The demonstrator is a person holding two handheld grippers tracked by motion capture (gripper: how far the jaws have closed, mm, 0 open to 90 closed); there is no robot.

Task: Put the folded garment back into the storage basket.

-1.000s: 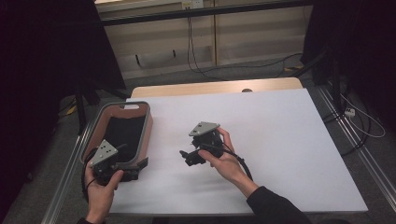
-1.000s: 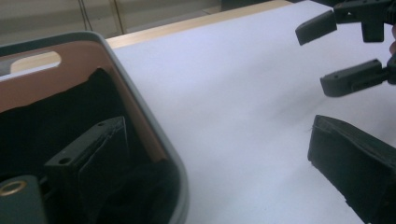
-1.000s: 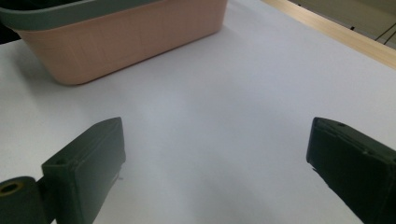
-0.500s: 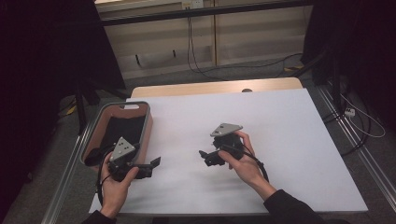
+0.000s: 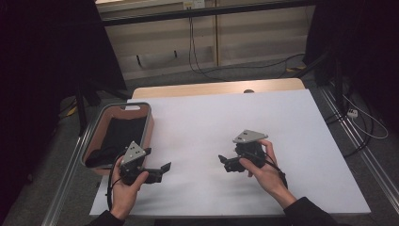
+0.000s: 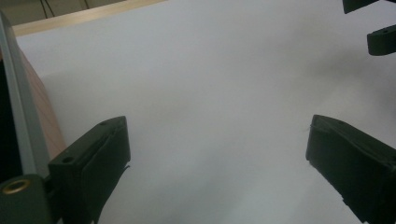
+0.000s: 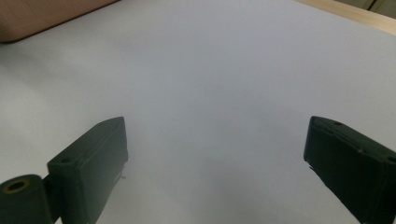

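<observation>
My left gripper (image 5: pixel 157 160) is held low over the white table top (image 5: pixel 226 122), just right of the bin, with its jaws pointing right. In the left gripper view the left gripper (image 6: pixel 215 158) is open, with nothing but white surface between the jaws. My right gripper (image 5: pixel 224 163) hovers at the table's front middle, jaws pointing left toward the left one. The right gripper (image 7: pixel 215 158) is also open and holds nothing. The other gripper's jaws (image 6: pixel 380 39) appear at the top right of the left gripper view.
A brown bin with a grey rim (image 5: pixel 149 123) stands at the table's left edge with a dark cloth (image 5: pixel 117 136) inside. Its brown wall (image 7: pixel 37 14) shows in the right gripper view. A wooden strip (image 5: pixel 216 88) runs along the far edge of the table.
My left gripper has moved right, from over the bin's near end onto the white table. My right gripper has shifted right and slightly nearer. Both stay open.
</observation>
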